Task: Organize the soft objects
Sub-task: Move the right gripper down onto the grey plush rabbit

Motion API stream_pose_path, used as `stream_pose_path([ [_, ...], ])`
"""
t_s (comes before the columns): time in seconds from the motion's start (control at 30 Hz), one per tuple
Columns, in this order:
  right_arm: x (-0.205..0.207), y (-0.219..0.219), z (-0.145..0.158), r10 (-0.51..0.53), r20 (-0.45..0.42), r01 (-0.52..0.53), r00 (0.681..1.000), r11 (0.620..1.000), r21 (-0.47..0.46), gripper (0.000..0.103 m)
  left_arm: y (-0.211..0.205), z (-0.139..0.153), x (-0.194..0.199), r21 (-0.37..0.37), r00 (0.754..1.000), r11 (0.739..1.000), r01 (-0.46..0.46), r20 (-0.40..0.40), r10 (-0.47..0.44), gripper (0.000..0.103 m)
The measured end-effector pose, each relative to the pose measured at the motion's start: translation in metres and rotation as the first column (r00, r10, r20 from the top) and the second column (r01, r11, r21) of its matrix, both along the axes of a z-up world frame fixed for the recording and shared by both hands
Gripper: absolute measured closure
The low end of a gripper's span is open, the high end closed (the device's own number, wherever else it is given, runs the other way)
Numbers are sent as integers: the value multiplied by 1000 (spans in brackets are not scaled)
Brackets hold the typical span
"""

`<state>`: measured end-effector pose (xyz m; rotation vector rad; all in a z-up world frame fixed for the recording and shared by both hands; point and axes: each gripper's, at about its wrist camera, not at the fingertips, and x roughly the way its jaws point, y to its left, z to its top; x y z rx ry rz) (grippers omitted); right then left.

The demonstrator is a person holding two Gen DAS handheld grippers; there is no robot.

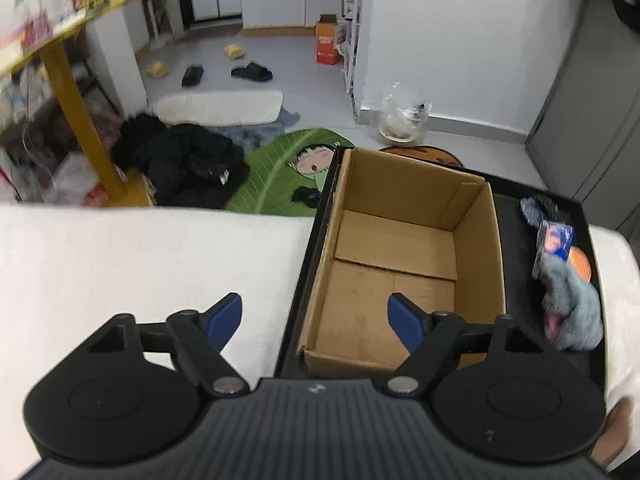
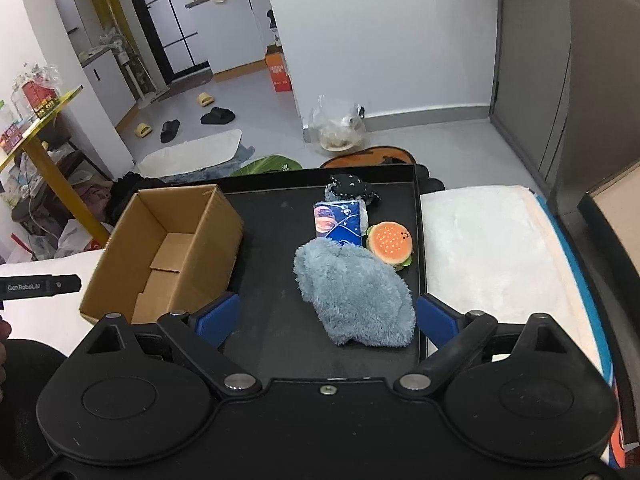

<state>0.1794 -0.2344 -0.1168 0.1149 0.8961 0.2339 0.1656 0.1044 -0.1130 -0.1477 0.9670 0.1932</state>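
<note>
An empty open cardboard box (image 1: 396,264) (image 2: 168,248) stands on the left part of a black tray (image 2: 272,320). To its right on the tray lie a fluffy blue-grey plush (image 2: 356,292) (image 1: 572,300), a blue printed tissue pack (image 2: 340,220) (image 1: 556,240), a burger plush (image 2: 390,242) and a small dark plush (image 2: 350,188). My left gripper (image 1: 316,320) is open and empty, over the box's near left edge. My right gripper (image 2: 328,320) is open and empty, its fingers either side of the fluffy plush's near end.
The tray rests on a white soft surface (image 1: 140,272) (image 2: 480,248). Beyond the edge is the floor with black clothes (image 1: 188,168), a green leaf mat (image 1: 288,168), slippers (image 1: 252,72) and a yellow-legged shelf (image 1: 72,100). The left gripper's body shows at the left edge (image 2: 40,286).
</note>
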Motion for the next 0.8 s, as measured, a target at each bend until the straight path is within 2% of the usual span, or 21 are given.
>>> stream_pose_path([
  [0.03, 5, 1, -3, 3, -17, -3, 1000, 1000, -5, 9, 5, -2, 2, -27, 1000, 1000, -16, -4, 16, 30],
  [0.17, 23, 4, -14, 8, -52, -9, 999, 1000, -14, 9, 13, -8, 7, -44, 999, 998, -43, -5, 43, 33],
  [0.2, 28, 5, -17, 10, -61, -11, 998, 1000, -15, 9, 13, -12, 9, -53, 999, 998, -46, -18, 46, 38],
  [0.27, 39, 8, -24, 20, -87, -22, 996, 1000, -21, 9, 13, -21, 15, -54, 999, 998, -36, -35, 34, 44],
  [0.4, 52, 13, -37, 48, -104, -50, 993, 998, -22, 9, 8, -31, 21, -33, 998, 999, 6, -56, -8, 49],
  [0.47, 56, 12, -42, 58, -96, -60, 994, 998, -17, 9, 9, -35, 25, -35, 997, 999, 7, -75, -10, 60],
  [0.5, 56, 11, -45, 61, -88, -63, 994, 998, -14, 9, 9, -36, 26, -35, 997, 999, 8, -81, -11, 62],
  [0.57, 61, 9, -52, 34, -124, -35, 992, 999, -8, 9, 9, -39, 27, -27, 996, 999, 17, -91, -20, 76],
  [0.6, 62, 9, -54, 30, -130, -31, 991, 1000, -5, 9, 8, -41, 27, -27, 995, 999, 22, -97, -25, 79],
  [0.67, 64, 13, -59, 30, -123, -35, 992, 999, -31, 9, 7, -45, 28, -25, 994, 1000, 18, -110, -20, 89],
  [0.8, 68, 28, -77, 45, -142, -65, 989, 988, -140, 9, 6, -46, 27, -11, 993, 1000, 14, -114, -15, 93],
])
